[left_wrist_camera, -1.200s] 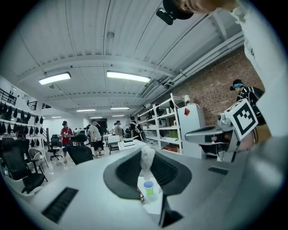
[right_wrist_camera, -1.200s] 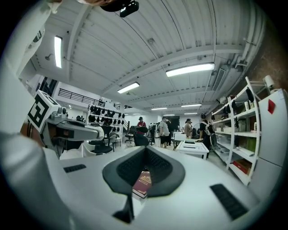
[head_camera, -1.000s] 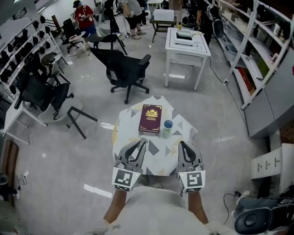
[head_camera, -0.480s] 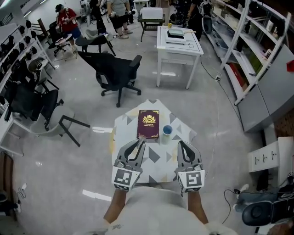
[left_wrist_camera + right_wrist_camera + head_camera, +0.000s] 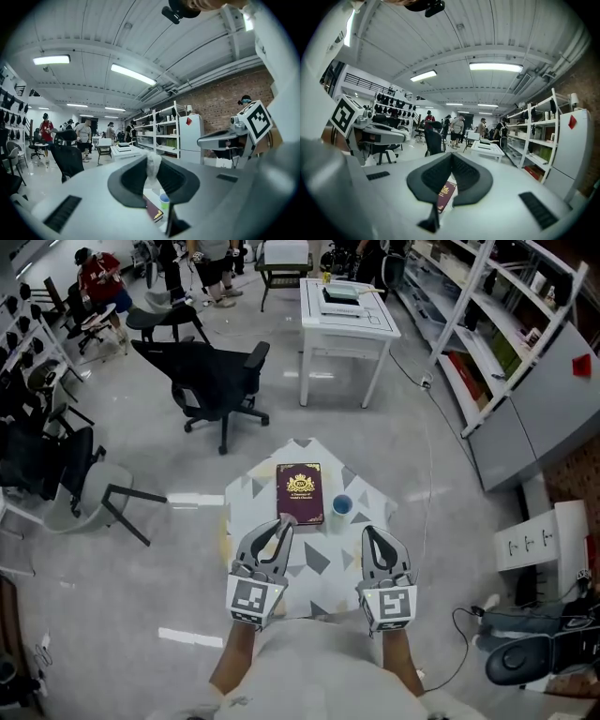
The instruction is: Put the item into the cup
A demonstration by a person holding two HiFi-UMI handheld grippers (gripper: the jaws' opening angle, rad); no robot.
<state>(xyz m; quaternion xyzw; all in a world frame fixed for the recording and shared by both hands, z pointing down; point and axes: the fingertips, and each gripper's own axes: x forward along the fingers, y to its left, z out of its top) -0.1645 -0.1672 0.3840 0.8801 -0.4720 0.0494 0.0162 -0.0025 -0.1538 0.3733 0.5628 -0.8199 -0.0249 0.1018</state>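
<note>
Left gripper [image 5: 289, 520] pinching whitish item [image 5: 153, 165], perhaps tissue, cup [image 5: 342, 506] nearby

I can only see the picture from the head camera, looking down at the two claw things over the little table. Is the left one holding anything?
Observer: Yes. The left gripper view shows the left gripper pinching a small, crumpled-looking white item at its jaw tips.
Operator: And the right one?
Observer: In its own view the right gripper has its jaws closed tip to tip, with nothing between them.
Operator: What does the cup look like from the side?
Observer: In the left gripper view the cup stands upright, and its side looks green under a bluish rim.
</note>
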